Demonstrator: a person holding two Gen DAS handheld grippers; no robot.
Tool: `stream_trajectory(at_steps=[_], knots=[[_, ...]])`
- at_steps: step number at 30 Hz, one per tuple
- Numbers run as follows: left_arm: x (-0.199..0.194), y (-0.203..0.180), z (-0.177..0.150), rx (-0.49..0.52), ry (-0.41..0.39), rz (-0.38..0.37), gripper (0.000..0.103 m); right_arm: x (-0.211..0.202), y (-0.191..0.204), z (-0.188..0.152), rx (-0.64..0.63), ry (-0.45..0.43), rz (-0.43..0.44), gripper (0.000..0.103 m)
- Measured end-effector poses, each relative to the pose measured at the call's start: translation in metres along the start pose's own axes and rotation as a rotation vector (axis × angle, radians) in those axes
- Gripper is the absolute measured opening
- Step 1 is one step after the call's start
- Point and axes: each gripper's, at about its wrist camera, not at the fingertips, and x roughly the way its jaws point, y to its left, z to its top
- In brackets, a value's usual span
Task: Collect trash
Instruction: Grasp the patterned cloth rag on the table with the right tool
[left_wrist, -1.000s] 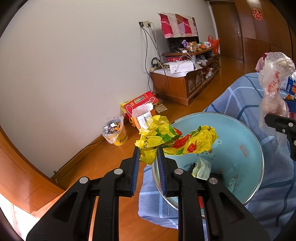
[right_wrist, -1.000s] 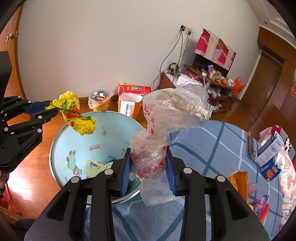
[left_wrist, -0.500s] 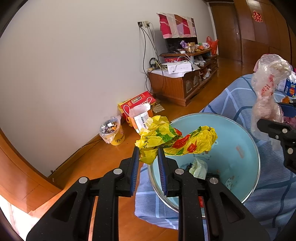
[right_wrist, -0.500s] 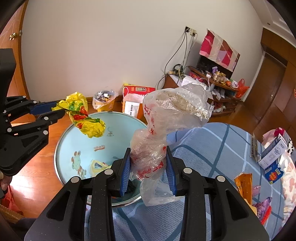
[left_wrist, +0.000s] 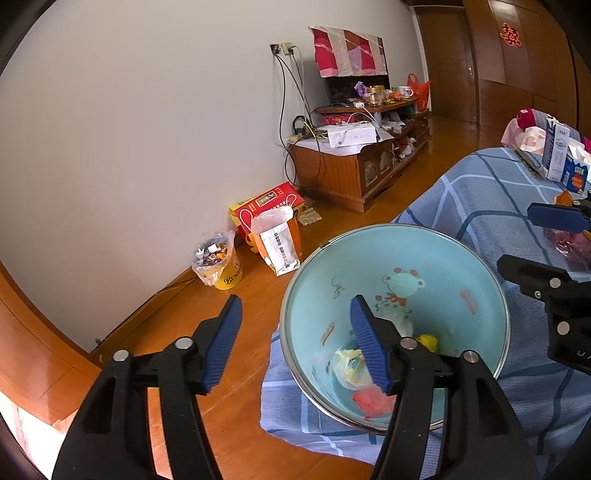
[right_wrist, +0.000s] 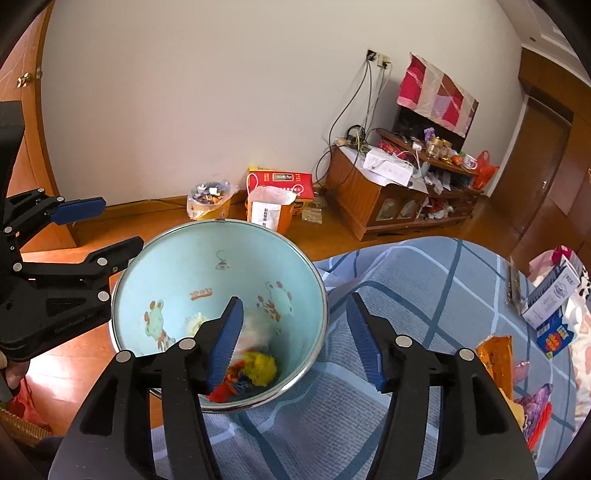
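Now both grippers are opening over the basin (right_wrist: 317, 280): the left gripper (left_wrist: 295, 345) no longer pinches the yellow bag (right_wrist: 260, 363), and the right gripper (right_wrist: 295, 341) has let go its clear bag. Nothing is between either pair of jaws; both bags lie inside the basin. These 2 pieces look collected, while wrappers (right_wrist: 496, 363) remain on the blue cloth (right_wrist: 406, 280).

A light-blue basin (right_wrist: 295, 254) holding crumpled wrappers sits at the edge of a table draped in a blue checked cloth (right_wrist: 406, 280), with cartons (right_wrist: 554, 295) and snack packets (right_wrist: 495, 362) lying at its far side
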Motion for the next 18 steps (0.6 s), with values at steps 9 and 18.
stream_trajectory(at_steps=[9,18], knots=[[0.002,-0.016,-0.007,0.01,0.004,-0.04,0.077,-0.012,-0.02,-0.021,0.045,0.008,-0.042,0.066],[0.009,-0.045,-0.016,0.051,0.029,-0.084,0.078,-0.046,-0.07,-0.063,0.132,0.018,-0.138,0.07]])
